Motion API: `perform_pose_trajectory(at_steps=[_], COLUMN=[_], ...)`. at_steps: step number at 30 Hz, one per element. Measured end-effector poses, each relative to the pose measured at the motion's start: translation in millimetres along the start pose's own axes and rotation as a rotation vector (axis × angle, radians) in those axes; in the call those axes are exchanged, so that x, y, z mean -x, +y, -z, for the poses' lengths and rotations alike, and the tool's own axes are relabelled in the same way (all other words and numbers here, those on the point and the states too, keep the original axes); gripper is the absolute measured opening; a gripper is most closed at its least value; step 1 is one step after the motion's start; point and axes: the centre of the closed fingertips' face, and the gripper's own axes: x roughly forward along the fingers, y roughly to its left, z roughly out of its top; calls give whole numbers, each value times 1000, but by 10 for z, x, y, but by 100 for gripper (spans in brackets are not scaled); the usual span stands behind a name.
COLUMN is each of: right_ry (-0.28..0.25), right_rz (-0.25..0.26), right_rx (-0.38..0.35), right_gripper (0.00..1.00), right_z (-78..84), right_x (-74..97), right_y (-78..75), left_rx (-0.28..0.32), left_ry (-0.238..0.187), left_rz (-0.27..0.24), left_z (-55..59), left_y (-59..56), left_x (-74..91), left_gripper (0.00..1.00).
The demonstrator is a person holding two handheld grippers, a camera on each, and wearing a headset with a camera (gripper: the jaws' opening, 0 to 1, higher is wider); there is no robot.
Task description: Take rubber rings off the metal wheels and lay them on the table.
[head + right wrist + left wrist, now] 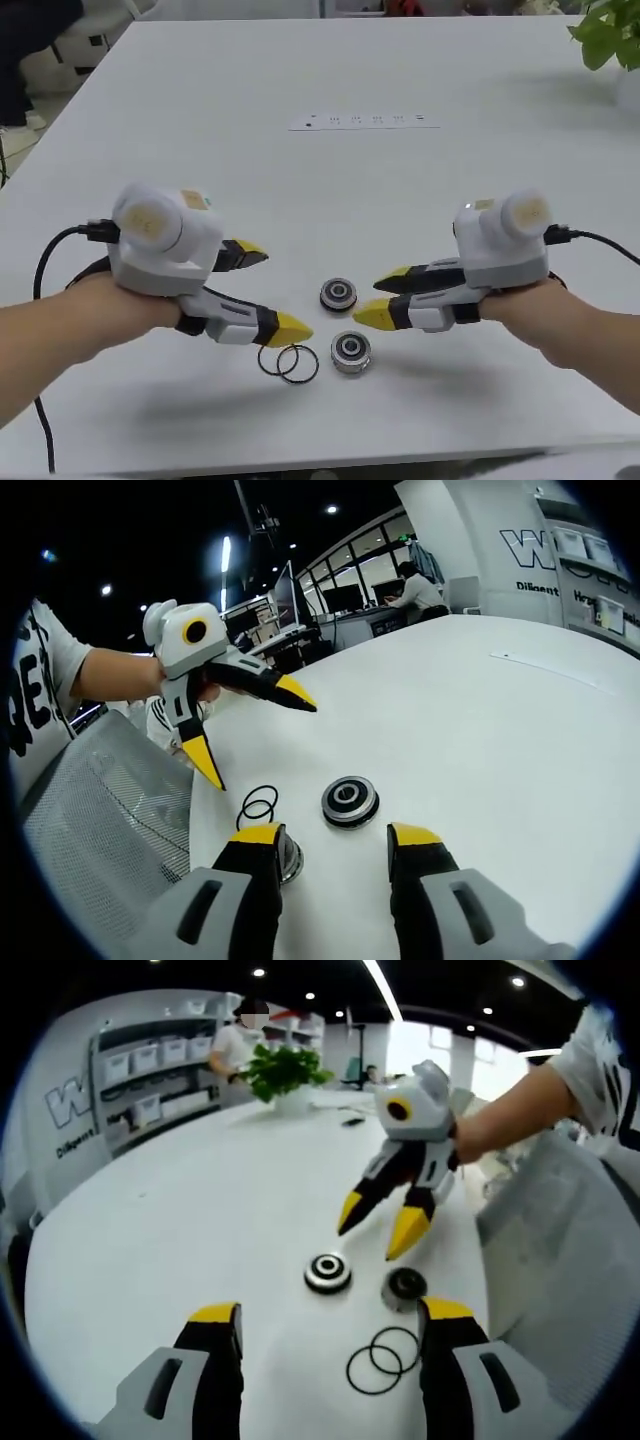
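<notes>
Two thin black rubber rings lie overlapping on the white table near its front edge, loose and just left of the nearer silver metal wheel in the head view. Over them we hold the left gripper, its yellow-tipped jaws spread wide and empty, the lower tip close above the rings. Facing it, the right gripper points inward, its jaws parted less widely and gripping nothing, its lower tip near the nearer wheel. Between the two grippers, a little farther on, the second silver metal wheel lies flat on the table, apart from the first. Well beyond, we see a white printed strip at mid-table and green plant leaves at the far right corner.
</notes>
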Motion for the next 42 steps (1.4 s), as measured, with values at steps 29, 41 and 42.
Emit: perform_pose_trajectory(at_steps=[29, 41, 42], right_ry=[-22, -24, -24], right_rz=[13, 25, 25], right_rx=[61, 48, 47], right_gripper=[35, 32, 32], right_z=[25, 43, 50], right_x=[-169, -191, -192], right_y=[-72, -91, -92], left_rx=[48, 56, 53], left_ry=[-17, -5, -6], left_rz=[6, 26, 29], left_z=[-68, -84, -92], left_y=[71, 11, 7], left_x=[-264, -396, -410], left_gripper=[52, 42, 41])
